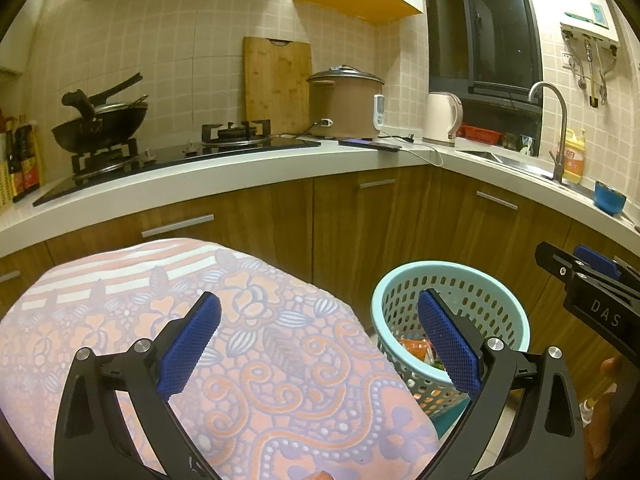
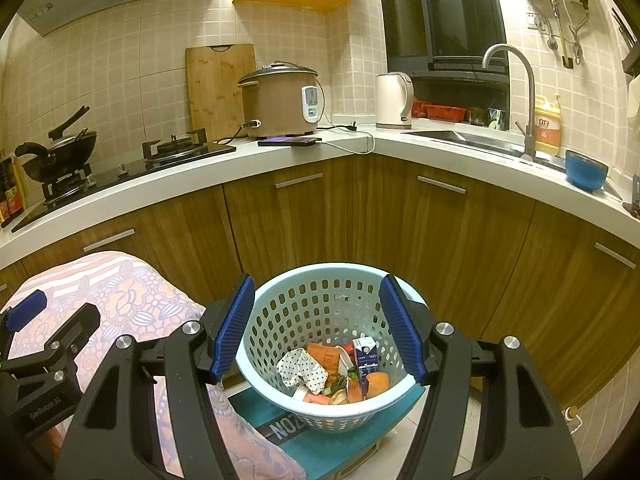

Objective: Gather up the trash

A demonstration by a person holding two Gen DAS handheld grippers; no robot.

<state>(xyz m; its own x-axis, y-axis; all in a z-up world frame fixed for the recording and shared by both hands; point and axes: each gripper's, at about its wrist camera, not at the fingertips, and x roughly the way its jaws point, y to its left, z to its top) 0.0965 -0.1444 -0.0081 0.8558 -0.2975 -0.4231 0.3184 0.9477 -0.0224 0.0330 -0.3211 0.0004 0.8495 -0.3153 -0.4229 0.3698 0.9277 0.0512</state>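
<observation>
Left wrist view: the left gripper (image 1: 320,336) hangs wide apart, gripping nothing, over a patterned cloth (image 1: 248,344) covering a raised surface. The light-blue perforated basket (image 1: 516,320) stands just beside the cloth, partly hidden by 1 blue pad (image 1: 448,344).

Right wrist view: the right gripper (image 2: 318,330) is spread wide and empty above the basket (image 2: 280,316), which holds trash (image 2: 340,372): a small carton, crumpled dotted paper, orange scraps. Wooden cabinets (image 2: 440,220) stand behind.
</observation>
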